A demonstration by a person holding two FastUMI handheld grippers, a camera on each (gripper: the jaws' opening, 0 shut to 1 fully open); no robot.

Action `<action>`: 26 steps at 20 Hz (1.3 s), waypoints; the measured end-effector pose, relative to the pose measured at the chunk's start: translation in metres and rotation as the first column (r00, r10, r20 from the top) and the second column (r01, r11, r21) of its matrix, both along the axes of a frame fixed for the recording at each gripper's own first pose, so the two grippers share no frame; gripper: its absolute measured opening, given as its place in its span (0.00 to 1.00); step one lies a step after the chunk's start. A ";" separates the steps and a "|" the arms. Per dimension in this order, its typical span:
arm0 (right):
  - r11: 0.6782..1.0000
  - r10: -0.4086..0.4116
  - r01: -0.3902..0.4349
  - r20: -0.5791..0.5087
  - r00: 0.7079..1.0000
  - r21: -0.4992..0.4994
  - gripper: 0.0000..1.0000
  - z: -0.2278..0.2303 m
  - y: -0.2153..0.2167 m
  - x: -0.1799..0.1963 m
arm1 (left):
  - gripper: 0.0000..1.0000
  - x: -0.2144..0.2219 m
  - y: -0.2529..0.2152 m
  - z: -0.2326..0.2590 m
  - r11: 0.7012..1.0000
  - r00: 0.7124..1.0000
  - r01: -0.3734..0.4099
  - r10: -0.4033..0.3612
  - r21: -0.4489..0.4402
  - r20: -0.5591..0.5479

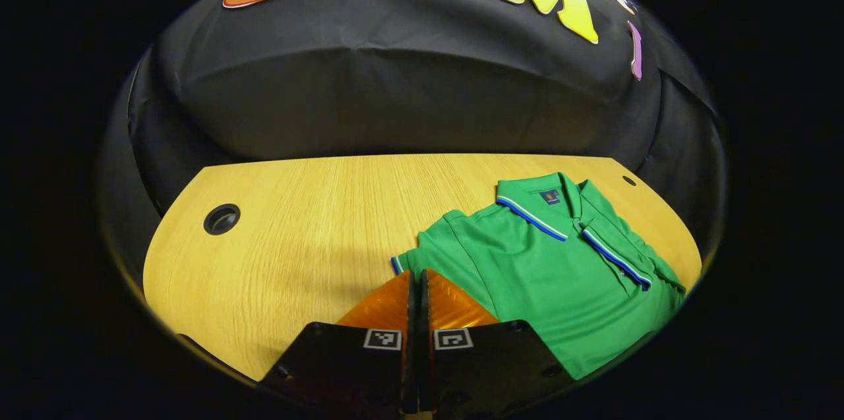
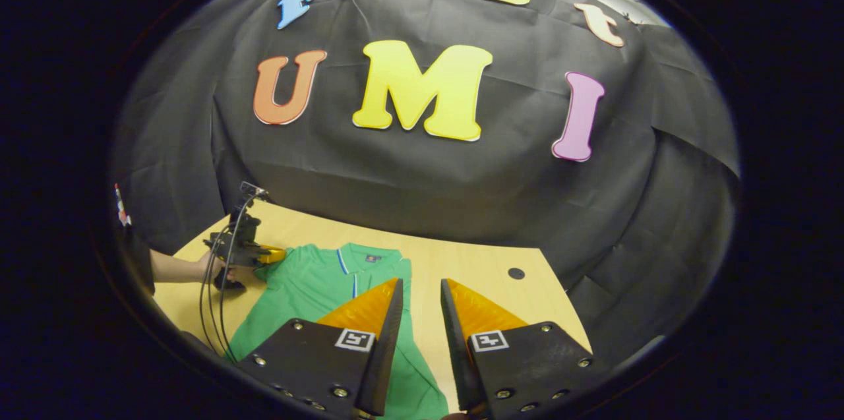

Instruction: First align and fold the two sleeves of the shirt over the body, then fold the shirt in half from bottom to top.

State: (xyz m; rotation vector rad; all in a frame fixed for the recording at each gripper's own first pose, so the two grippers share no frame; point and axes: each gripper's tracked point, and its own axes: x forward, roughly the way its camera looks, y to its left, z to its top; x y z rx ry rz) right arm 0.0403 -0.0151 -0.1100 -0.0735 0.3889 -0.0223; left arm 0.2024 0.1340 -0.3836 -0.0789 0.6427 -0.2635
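Observation:
A green polo shirt (image 1: 547, 275) with blue-and-white trim lies collar-away on the wooden table (image 1: 297, 242). Its far side looks folded in, with a striped cuff (image 1: 616, 258) lying over the body. My left gripper (image 1: 417, 275) is shut, its tips pinched on the near sleeve (image 1: 399, 263) at the hem. In the right gripper view the shirt (image 2: 310, 288) lies at lower left, and a hand (image 2: 211, 268) holds the left gripper (image 2: 267, 255) low at the sleeve. My right gripper (image 2: 420, 281) hangs open above the shirt's right edge, with nothing between its fingers.
The table has a round cable hole (image 1: 221, 219) at its far left and a smaller one (image 1: 629, 180) at the far right, the latter (image 2: 516, 273) also in the right gripper view. Cables (image 2: 214, 314) trail from the left gripper. Black cloth walls the table in behind.

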 end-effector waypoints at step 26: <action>0.985 -0.133 0.125 0.057 0.989 0.122 0.39 0.011 -0.086 -0.048 | 0.03 -0.004 -0.107 0.133 0.997 0.987 0.076 -0.071 -0.031 0.146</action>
